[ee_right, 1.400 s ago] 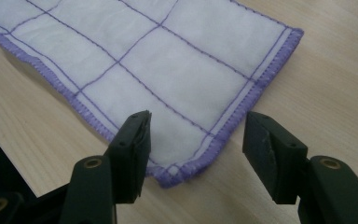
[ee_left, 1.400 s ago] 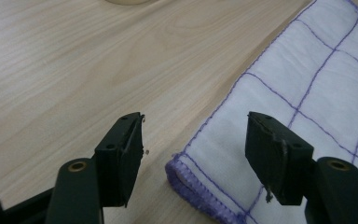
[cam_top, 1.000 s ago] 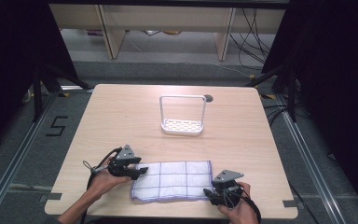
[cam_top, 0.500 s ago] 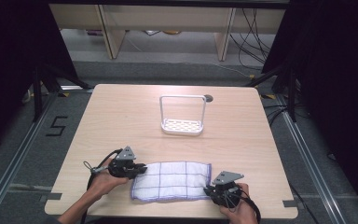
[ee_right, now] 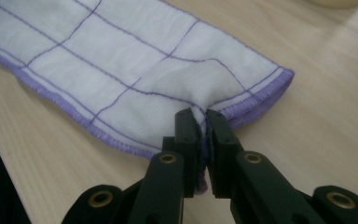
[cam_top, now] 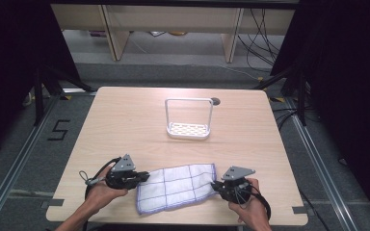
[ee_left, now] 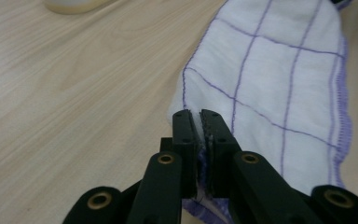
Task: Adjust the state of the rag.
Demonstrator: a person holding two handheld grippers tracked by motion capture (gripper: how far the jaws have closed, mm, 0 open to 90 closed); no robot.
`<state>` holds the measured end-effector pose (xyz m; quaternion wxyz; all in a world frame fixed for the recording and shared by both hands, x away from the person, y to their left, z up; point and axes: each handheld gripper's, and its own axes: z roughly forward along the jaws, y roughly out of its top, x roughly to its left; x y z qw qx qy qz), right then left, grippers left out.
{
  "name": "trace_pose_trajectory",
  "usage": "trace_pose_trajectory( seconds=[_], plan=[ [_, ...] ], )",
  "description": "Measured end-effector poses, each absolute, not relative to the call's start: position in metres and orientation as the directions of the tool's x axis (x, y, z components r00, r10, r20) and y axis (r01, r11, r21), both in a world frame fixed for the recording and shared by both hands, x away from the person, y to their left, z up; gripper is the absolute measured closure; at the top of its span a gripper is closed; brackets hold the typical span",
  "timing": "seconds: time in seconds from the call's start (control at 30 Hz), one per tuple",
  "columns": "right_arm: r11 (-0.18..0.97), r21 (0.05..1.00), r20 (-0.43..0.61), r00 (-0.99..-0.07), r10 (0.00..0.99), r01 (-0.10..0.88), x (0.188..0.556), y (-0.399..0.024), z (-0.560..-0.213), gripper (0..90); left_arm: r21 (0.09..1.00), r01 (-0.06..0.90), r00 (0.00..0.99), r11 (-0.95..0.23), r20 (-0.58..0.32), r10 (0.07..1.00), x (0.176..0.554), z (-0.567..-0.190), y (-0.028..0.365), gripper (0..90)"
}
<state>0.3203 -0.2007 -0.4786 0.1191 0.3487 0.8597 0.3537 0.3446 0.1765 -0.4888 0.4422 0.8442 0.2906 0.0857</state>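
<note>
With both ends of the cloth pinched, this is how things stand, biggest first:

Counter (cam_top: 125, 125): pale wood; most of it is bare.

Cloth (cam_top: 178, 186): white with a purple grid and purple hem, lying along the near edge of the counter between the two hands, its left end a little lifted and bunched.

Rack (cam_top: 189, 120): a small white stand with a tall wire handle, well apart from the cloth, toward the far side.

Left claw (cam_top: 142, 176): its jaws have just been closing and now pinch the cloth's left edge.

Right claw (cam_top: 218, 185): likewise just closed, nipping the cloth by its right hem.

Risk: each claw seems to hold only a thin fold near the hem. If the hands lift or pull apart unevenly, I'd expect an end to slip free, or the slack middle to drag along the counter.
</note>
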Motion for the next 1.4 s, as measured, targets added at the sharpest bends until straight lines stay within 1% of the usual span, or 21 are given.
trace_pose_trajectory(
  seconds=[0.03, 0.13, 0.2, 0.23, 0.3, 0.37, 0.4, 0.53, 0.6, 0.67, 0.77, 0.83, 0.87, 0.97, 1.03, 1.07, 1.13, 1.2, 1.27, 1.3, 1.4],
  plan=[
    [0.498, 0.703, 0.052, -0.736, 0.675, 0.507, 0.327, -0.199, -0.475, 84.9, 0.791, 0.408, 0.822, -0.457, -0.099, 0.561, 0.342, -0.487, 0.178, 84.2],
    [0.488, 0.705, 0.080, -0.742, 0.666, 0.514, 0.345, -0.196, -0.463, 84.9, 0.807, 0.410, 0.823, -0.425, -0.126, 0.554, 0.330, -0.484, 0.180, 84.2],
    [0.513, 0.690, 0.073, -0.754, 0.653, 0.511, 0.359, -0.192, -0.455, 84.9, 0.813, 0.419, 0.825, -0.405, -0.154, 0.544, 0.324, -0.482, 0.181, 84.1],
    [0.528, 0.697, 0.051, -0.767, 0.639, 0.486, 0.366, -0.190, -0.454, 84.9, 0.817, 0.421, 0.823, -0.393, -0.162, 0.545, 0.320, -0.481, 0.182, 84.1],
    [0.551, 0.675, 0.051, -0.776, 0.628, 0.490, 0.377, -0.183, -0.448, 85.0, 0.823, 0.414, 0.829, -0.389, -0.164, 0.535, 0.313, -0.478, 0.183, 84.0],
    [0.573, 0.654, 0.062, -0.789, 0.611, 0.495, 0.389, -0.176, -0.444, 85.0, 0.829, 0.429, 0.820, -0.360, -0.191, 0.539, 0.309, -0.477, 0.182, 83.9],
    [0.591, 0.649, 0.059, -0.806, 0.589, 0.479, 0.397, -0.173, -0.444, 85.0, 0.825, 0.430, 0.822, -0.367, -0.188, 0.538, 0.307, -0.476, 0.182, 83.9],
    [0.618, 0.621, 0.056, -0.814, 0.579, 0.482, 0.419, -0.161, -0.444, 84.9, 0.822, 0.455, 0.813, -0.343, -0.227, 0.535, 0.298, -0.480, 0.178, 83.7],
    [0.637, 0.612, 0.060, -0.831, 0.553, 0.468, 0.429, -0.154, -0.448, 84.9, 0.823, 0.471, 0.806, -0.318, -0.255, 0.534, 0.293, -0.482, 0.174, 83.3],
    [0.653, 0.596, 0.053, -0.835, 0.548, 0.467, 0.437, -0.147, -0.455, 84.9, 0.823, 0.458, 0.819, -0.337, -0.243, 0.520, 0.291, -0.484, 0.170, 83.3],
    [0.682, 0.572, 0.045, -0.848, 0.529, 0.456, 0.450, -0.142, -0.460, 84.8, 0.810, 0.483, 0.812, -0.332, -0.273, 0.516, 0.287, -0.490, 0.158, 82.9],
    [0.702, 0.561, 0.036, -0.860, 0.509, 0.439, 0.459, -0.139, -0.464, 84.5, 0.807, 0.482, 0.816, -0.340, -0.274, 0.509, 0.287, -0.495, 0.150, 82.6],
    [0.705, 0.541, 0.037, -0.850, 0.525, 0.459, 0.461, -0.136, -0.466, 84.3, 0.800, 0.488, 0.818, -0.348, -0.280, 0.503, 0.288, -0.496, 0.147, 82.3],
    [0.726, 0.516, 0.023, -0.855, 0.518, 0.454, 0.472, -0.129, -0.471, 83.0, 0.795, 0.495, 0.819, -0.351, -0.291, 0.494, 0.289, -0.496, 0.140, 81.1],
    [0.731, 0.502, 0.029, -0.853, 0.521, 0.463, 0.476, -0.126, -0.473, 77.2, 0.791, 0.503, 0.817, -0.347, -0.305, 0.490, 0.289, -0.497, 0.140, 76.0],
    [0.722, 0.500, 0.019, -0.839, 0.544, 0.479, 0.478, -0.125, -0.473, 71.5, 0.784, 0.508, 0.818, -0.358, -0.308, 0.487, 0.289, -0.496, 0.142, 71.6],
    [0.711, 0.507, 0.007, -0.827, 0.562, 0.487, 0.480, -0.128, -0.470, 66.1, 0.795, 0.505, 0.812, -0.336, -0.305, 0.498, 0.288, -0.493, 0.146, 62.5],
    [0.654, 0.539, 0.003, -0.778, 0.628, 0.531, 0.476, -0.132, -0.465, 58.2, 0.803, 0.517, 0.792, -0.297, -0.317, 0.521, 0.291, -0.489, 0.153, 53.1],
    [0.602, 0.578, 0.025, -0.750, 0.661, 0.551, 0.473, -0.139, -0.459, 54.7, 0.810, 0.527, 0.769, -0.258, -0.326, 0.550, 0.297, -0.483, 0.162, 47.8],
    [0.585, 0.601, 0.014, -0.739, 0.673, 0.544, 0.470, -0.145, -0.456, 51.8, 0.813, 0.532, 0.754, -0.237, -0.327, 0.571, 0.301, -0.480, 0.166, 45.7],
    [0.537, 0.638, 0.018, -0.708, 0.706, 0.551, 0.466, -0.156, -0.452, 48.8, 0.817, 0.520, 0.741, -0.247, -0.289, 0.606, 0.317, -0.477, 0.174, 43.7]
  ],
)
